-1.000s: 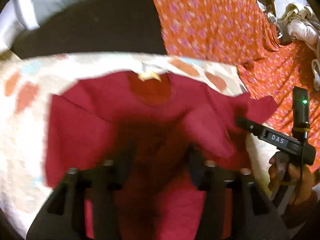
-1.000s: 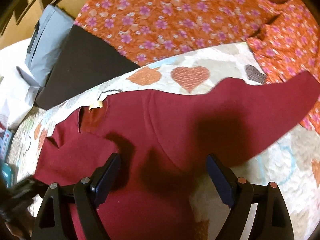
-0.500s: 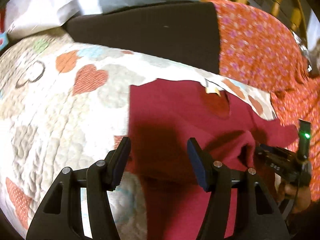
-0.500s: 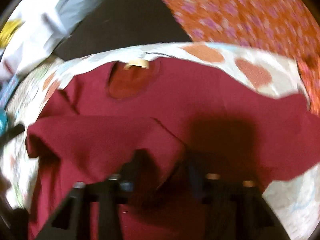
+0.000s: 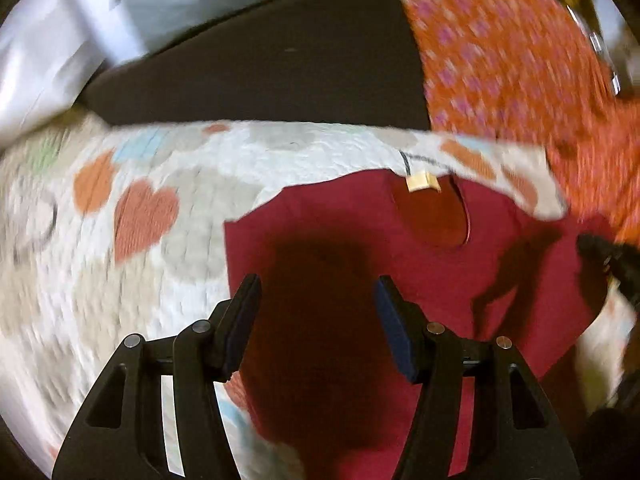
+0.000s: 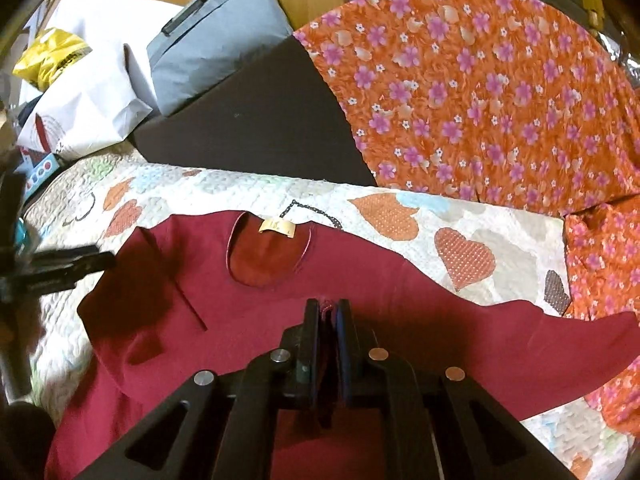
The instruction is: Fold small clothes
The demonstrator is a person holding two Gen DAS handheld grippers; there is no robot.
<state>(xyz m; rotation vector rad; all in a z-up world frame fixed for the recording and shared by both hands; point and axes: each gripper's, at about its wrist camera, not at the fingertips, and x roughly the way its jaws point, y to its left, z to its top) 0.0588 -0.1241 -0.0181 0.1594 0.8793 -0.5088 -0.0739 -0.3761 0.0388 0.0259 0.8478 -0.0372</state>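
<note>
Shirt, maroon, lies flat on the heart quilt, collar and tag toward 12 o'clock, body running toward 6. One sleeve extends to 3 o'clock; the other is folded in at 9. Right tool is clamped on a pinch of shirt fabric. Left tool hovers wide over the shirt, holding nothing. Hem cut off below; left view blurred.
</note>
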